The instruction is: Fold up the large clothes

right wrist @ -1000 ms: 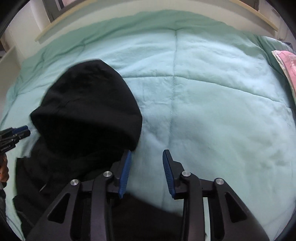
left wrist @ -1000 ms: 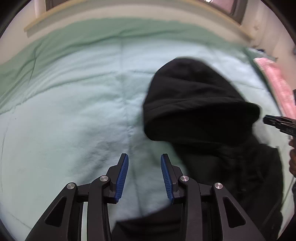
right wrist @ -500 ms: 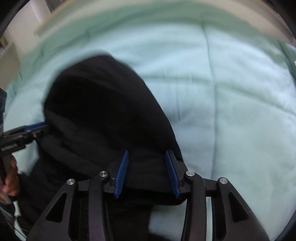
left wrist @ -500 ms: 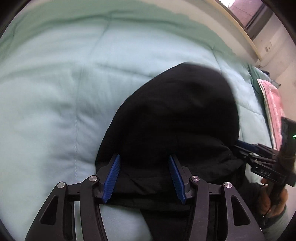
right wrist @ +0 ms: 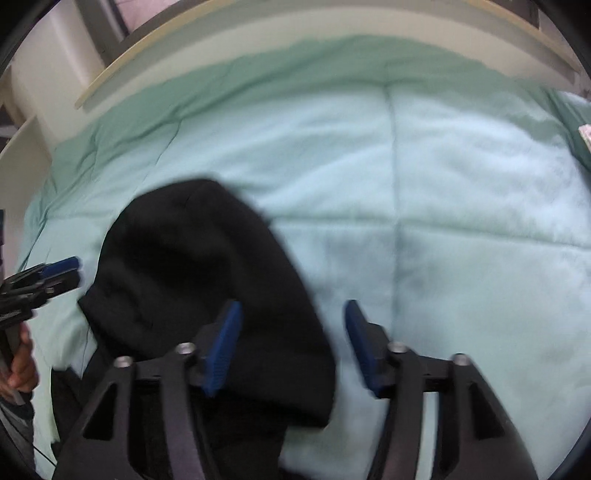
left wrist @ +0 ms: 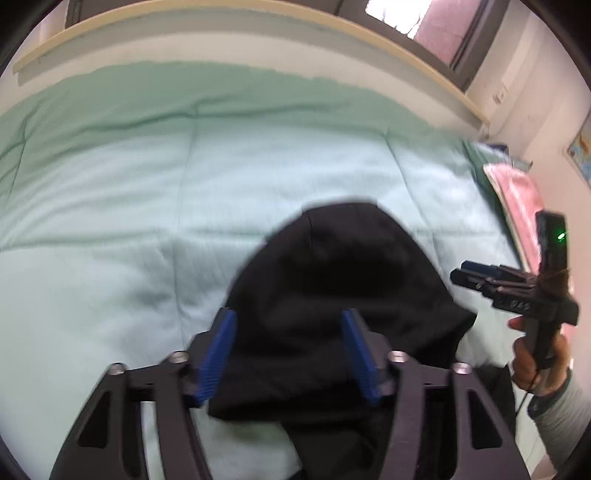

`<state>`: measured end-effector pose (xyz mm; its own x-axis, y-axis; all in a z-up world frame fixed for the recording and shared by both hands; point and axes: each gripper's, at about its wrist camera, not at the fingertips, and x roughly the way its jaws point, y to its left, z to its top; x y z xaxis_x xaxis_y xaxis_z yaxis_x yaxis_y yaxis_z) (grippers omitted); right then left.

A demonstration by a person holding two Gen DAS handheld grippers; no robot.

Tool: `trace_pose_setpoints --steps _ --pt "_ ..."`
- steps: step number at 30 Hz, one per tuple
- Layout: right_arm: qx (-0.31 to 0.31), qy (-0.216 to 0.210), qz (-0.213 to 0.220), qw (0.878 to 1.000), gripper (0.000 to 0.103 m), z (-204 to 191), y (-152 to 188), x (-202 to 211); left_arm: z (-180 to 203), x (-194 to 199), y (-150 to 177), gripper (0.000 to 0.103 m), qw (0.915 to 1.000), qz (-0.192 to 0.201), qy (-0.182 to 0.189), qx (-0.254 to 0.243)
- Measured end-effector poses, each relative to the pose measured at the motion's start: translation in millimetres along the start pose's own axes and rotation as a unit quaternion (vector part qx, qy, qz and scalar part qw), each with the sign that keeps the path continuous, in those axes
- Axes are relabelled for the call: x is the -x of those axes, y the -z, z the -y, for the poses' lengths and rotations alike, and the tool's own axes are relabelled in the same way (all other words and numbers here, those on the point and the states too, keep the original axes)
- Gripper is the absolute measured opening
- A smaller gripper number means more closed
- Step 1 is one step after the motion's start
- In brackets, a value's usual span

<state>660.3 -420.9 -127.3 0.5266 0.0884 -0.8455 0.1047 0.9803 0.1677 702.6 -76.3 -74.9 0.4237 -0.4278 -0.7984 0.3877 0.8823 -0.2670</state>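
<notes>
Toward the near edge of the mint-green quilted comforter [left wrist: 110, 206], a black hoodie [left wrist: 343, 280] is lying hood-up, its body only partly visible, so most folding is probably remaining. Both the left gripper [left wrist: 288, 354] and right gripper [right wrist: 291, 347] are spreading their jaws, pads gripping nothing, over the hood. A pale headboard [left wrist: 221, 26] and window [left wrist: 424, 22] are bordering the far edge.

a bedroom in a home. a wide bed spread with a quilted, pale mint-green fleece comforter [left wrist: 155, 192] fills both views, with a cream-coloured wooden bed frame rail [left wrist: 258, 22] curving along its far edge. a folded pink textile [left wrist: 517, 192] lies at the bed's right side. beyond it stand plain light walls and a dark-framed window [left wrist: 436, 26], with a white shelf unit [right wrist: 26, 155] left of the bed.
</notes>
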Motion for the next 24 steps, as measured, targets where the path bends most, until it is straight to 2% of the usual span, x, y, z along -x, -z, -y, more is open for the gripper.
trace_pose_setpoints --steps 2,5,7,9,13,15,16,17,18,19,20,21,22,24 --pt "0.013 0.010 -0.010 1.000 0.069 1 -14 -10 -6 -9 -14 0.070 0.9999 -0.007 -0.008 -0.005" --pt "0.025 -0.019 -0.043 0.999 0.069 1 -25 -34 -15 -37 -20 0.070 0.9989 -0.046 0.005 0.010" --pt "0.033 -0.036 -0.061 0.997 0.069 -3 -29 -51 -32 -59 -22 0.070 0.9963 -0.072 0.028 0.038" --pt "0.042 -0.048 -0.067 0.996 0.069 -4 -33 -65 -49 -81 -18 0.070 0.9901 -0.099 0.073 0.068" --pt "0.034 -0.113 -0.085 0.989 0.069 -1 -42 -93 -59 -98 -11 0.070 0.9819 -0.107 0.131 0.085" --pt "0.036 -0.129 -0.089 0.987 0.068 -7 -44 -97 -50 -96 -10 0.070 0.9852 -0.099 0.122 0.068" --pt "0.040 -0.134 -0.091 0.986 0.062 -12 -43 -100 -43 -94 -9 0.063 0.9878 -0.093 0.114 0.051" --pt "0.047 -0.135 -0.091 0.986 0.055 -16 -43 -100 -35 -92 -9 0.043 0.9896 -0.088 0.106 0.039" --pt "0.058 -0.138 -0.088 0.985 0.043 -22 -43 -101 -29 -89 -9 0.033 0.9912 -0.083 0.099 0.028" --pt "0.067 -0.136 -0.084 0.985 0.037 -28 -41 -98 -24 -82 -9 0.022 0.9930 -0.073 0.092 0.016" --pt "0.084 -0.130 -0.070 0.985 0.035 -37 -39 -89 -16 -70 -8 0.019 0.9950 -0.062 0.079 0.003" --pt "0.094 -0.127 -0.063 0.985 0.026 -41 -37 -81 -9 -57 -6 0.017 0.9964 -0.049 0.068 -0.011" --pt "0.105 -0.124 -0.052 0.985 0.021 -46 -32 -69 0 -42 -3 0.016 0.9973 -0.035 0.059 -0.027" --pt "0.121 -0.118 -0.032 0.985 0.021 -55 -22 -42 23 -7 6 0.015 0.9974 -0.011 0.031 -0.063"
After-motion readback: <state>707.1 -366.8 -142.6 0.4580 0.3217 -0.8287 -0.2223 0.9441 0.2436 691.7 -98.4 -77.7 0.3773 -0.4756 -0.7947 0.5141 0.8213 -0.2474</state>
